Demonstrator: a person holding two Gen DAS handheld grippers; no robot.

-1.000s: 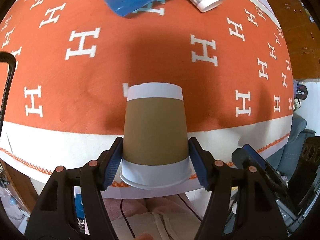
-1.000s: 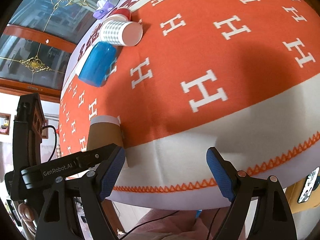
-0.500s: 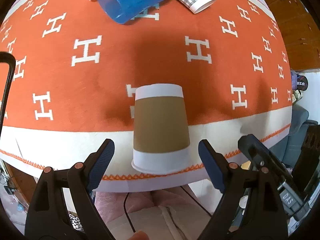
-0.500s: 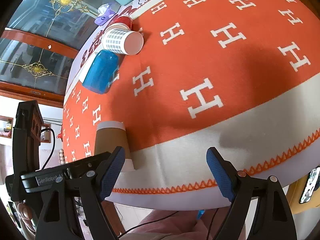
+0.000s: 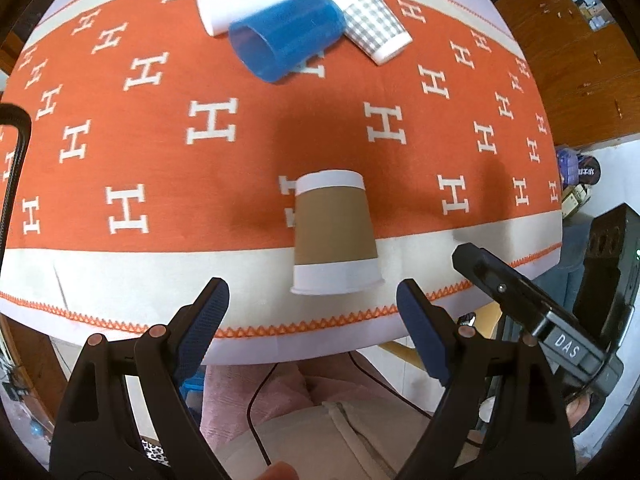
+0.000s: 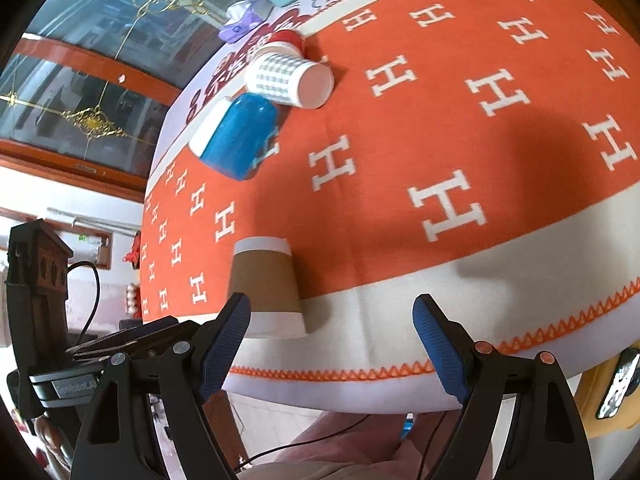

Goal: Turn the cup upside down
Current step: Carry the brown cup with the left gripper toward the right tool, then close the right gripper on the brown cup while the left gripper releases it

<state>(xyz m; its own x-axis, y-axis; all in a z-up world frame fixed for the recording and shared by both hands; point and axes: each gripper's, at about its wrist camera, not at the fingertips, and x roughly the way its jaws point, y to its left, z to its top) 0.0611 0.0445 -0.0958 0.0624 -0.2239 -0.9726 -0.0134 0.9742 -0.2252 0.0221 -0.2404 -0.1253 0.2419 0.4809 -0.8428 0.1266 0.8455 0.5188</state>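
Observation:
A brown paper cup [image 5: 334, 234] with white bands stands upside down, rim on the cloth, near the table's front edge. It also shows in the right wrist view [image 6: 266, 288]. My left gripper [image 5: 312, 322] is open and empty, pulled back just in front of the cup, not touching it. My right gripper [image 6: 332, 344] is open and empty at the front edge, to the right of the cup.
An orange tablecloth [image 5: 216, 120] with white H marks covers the table. At the far side lie a blue plastic cup [image 5: 286, 36], a white cup [image 5: 240, 2] and a grey checked paper cup [image 5: 370, 26], all on their sides. They show in the right wrist view too [image 6: 240, 136].
My left gripper opened, let go of the brown cup and drew back toward the table edge. The cup stays standing upside down. The right gripper barely moved.

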